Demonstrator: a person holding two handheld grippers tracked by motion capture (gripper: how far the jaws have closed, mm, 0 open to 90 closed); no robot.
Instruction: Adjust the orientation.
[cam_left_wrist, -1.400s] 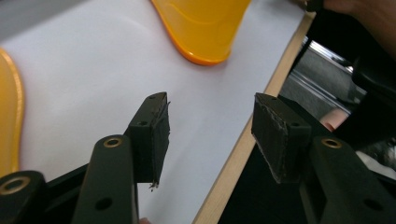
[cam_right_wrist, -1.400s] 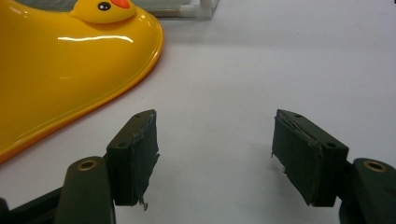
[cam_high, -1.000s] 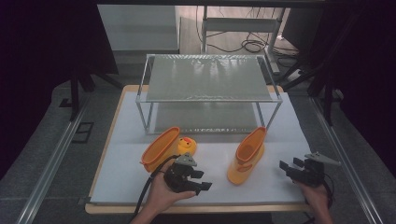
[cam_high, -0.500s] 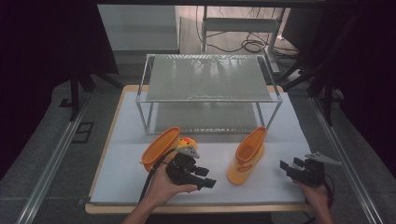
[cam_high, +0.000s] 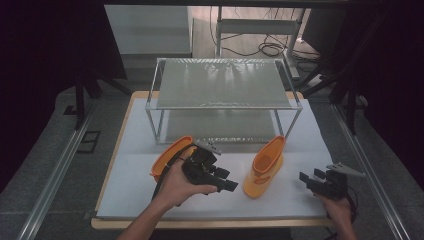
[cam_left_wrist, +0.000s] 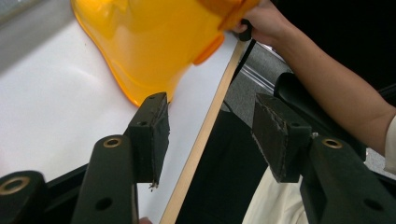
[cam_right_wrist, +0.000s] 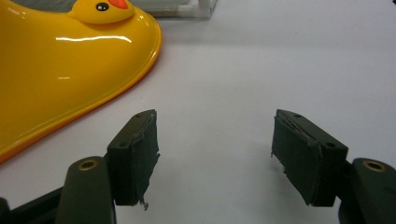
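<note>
The two orange rain boots stand on the white table: one (cam_high: 264, 167) upright near the right gripper (cam_high: 312, 180), one (cam_high: 170, 156) lying under the left gripper (cam_high: 226, 180). Both jaws are released, empty. The boots look light, glossy, maybe slippery; the shaft rim seems best to grip.

Two orange boots (cam_high: 265, 167) — upright, sideways
</note>
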